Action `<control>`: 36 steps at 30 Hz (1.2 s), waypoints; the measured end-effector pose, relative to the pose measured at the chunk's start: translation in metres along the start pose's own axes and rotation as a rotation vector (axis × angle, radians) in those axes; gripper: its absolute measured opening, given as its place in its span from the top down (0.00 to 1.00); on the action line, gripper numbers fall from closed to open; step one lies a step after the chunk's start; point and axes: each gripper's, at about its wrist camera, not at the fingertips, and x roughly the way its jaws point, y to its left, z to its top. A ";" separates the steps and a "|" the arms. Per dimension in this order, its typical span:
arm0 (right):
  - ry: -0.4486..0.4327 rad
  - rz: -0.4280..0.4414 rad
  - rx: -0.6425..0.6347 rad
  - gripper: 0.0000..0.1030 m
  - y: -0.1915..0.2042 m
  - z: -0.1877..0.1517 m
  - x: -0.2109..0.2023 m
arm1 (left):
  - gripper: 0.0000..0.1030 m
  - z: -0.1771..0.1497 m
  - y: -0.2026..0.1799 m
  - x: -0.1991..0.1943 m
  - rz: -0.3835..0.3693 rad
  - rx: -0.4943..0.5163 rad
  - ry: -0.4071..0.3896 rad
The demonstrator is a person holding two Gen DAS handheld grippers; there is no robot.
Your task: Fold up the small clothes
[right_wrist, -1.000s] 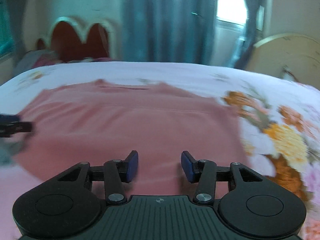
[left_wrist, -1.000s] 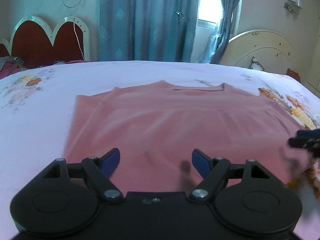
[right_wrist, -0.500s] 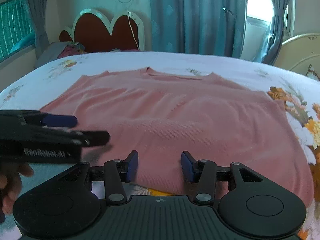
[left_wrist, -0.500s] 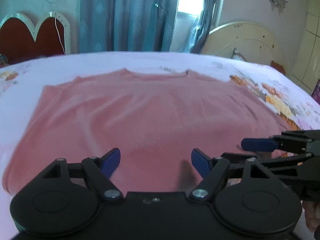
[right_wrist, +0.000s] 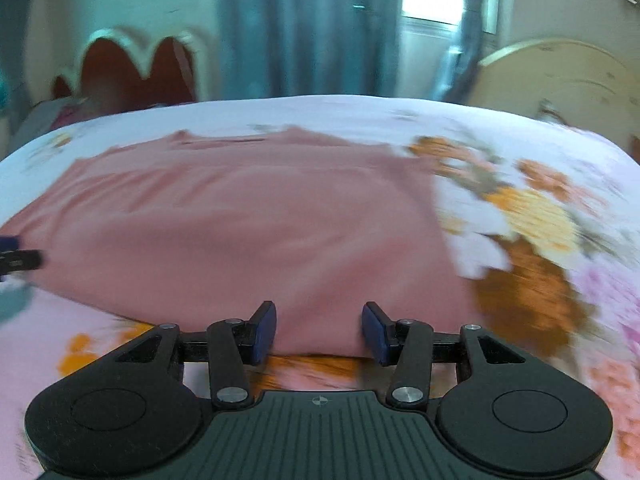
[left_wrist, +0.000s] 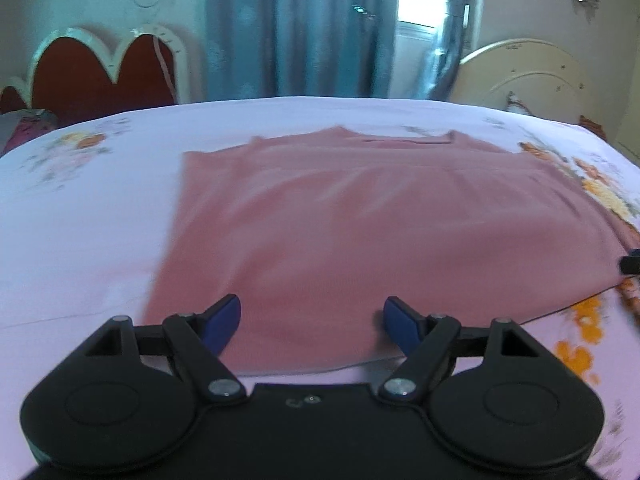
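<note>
A pink top (left_wrist: pixel 360 224) lies spread flat on the bed, neckline at the far side; it also shows in the right wrist view (right_wrist: pixel 248 232). My left gripper (left_wrist: pixel 312 318) is open and empty over the near hem towards the garment's left part. My right gripper (right_wrist: pixel 319 330) is open and empty at the near hem close to the garment's right corner. The tip of the right gripper shows at the right edge of the left wrist view (left_wrist: pixel 631 262). The tip of the left gripper shows at the left edge of the right wrist view (right_wrist: pixel 20 259). Both views are blurred.
The bed sheet (left_wrist: pixel 80 216) is pale pink with orange and yellow flowers (right_wrist: pixel 532 216) to the right. A red scalloped headboard (left_wrist: pixel 100 68) stands far left, blue curtains (left_wrist: pixel 304 28) behind, a cream headboard (left_wrist: pixel 528 76) far right.
Both grippers have swung apart: the left back towards the garment's left side, the right towards its right corner. Each now shows only as a tip at the other view's edge.
</note>
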 end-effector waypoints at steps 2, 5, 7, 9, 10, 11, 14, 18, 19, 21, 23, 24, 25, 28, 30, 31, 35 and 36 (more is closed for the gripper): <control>0.023 -0.022 0.043 0.54 -0.020 -0.004 0.000 | 0.24 -0.002 0.009 -0.002 0.013 -0.006 0.000; 0.009 -0.006 0.062 0.54 -0.028 -0.002 -0.010 | 0.25 -0.003 0.015 -0.008 0.019 -0.007 -0.006; -0.015 0.005 0.053 0.54 -0.025 0.000 -0.017 | 0.25 -0.004 0.016 -0.009 0.026 0.002 -0.007; 0.024 -0.007 0.045 0.54 -0.026 -0.001 -0.012 | 0.25 -0.005 0.018 -0.007 0.023 -0.002 -0.001; 0.053 -0.022 0.040 0.54 -0.027 -0.002 -0.005 | 0.25 -0.005 0.019 -0.007 0.021 -0.007 0.001; 0.050 -0.017 0.039 0.54 -0.028 -0.004 -0.005 | 0.25 -0.004 0.020 -0.007 0.022 -0.013 0.002; 0.020 -0.019 0.041 0.55 -0.022 0.001 -0.017 | 0.25 0.000 0.016 -0.014 0.038 -0.025 -0.007; -0.022 0.032 0.016 0.54 0.001 0.010 -0.021 | 0.24 0.003 0.001 -0.016 0.022 -0.027 -0.026; -0.014 0.039 0.011 0.54 0.006 0.011 -0.018 | 0.24 0.002 -0.002 -0.013 0.018 -0.027 -0.018; 0.021 0.047 -0.002 0.55 0.013 0.009 -0.007 | 0.24 0.001 -0.005 -0.008 0.022 -0.030 0.001; 0.059 0.021 -0.020 0.65 0.014 0.002 0.001 | 0.23 -0.003 -0.001 -0.003 0.045 -0.046 0.026; 0.050 0.029 -0.013 0.65 0.011 0.001 0.000 | 0.23 -0.005 0.002 -0.004 0.047 -0.054 0.024; 0.052 0.028 -0.013 0.65 0.009 0.000 -0.002 | 0.23 -0.006 0.006 -0.005 0.046 -0.063 0.020; 0.024 0.034 -0.010 0.66 0.005 0.002 -0.013 | 0.23 -0.008 0.013 -0.008 0.049 -0.068 0.021; 0.017 0.023 -0.004 0.65 0.001 0.003 -0.013 | 0.23 -0.008 0.013 -0.008 0.051 -0.061 0.023; 0.056 0.006 -0.004 0.66 -0.001 0.001 -0.005 | 0.23 -0.008 0.012 -0.007 0.056 -0.057 0.025; 0.068 0.005 -0.001 0.65 -0.001 0.002 -0.006 | 0.22 -0.006 0.009 -0.007 0.067 -0.059 0.031; 0.067 0.006 0.000 0.65 -0.001 0.002 -0.007 | 0.22 -0.006 0.008 -0.008 0.066 -0.060 0.031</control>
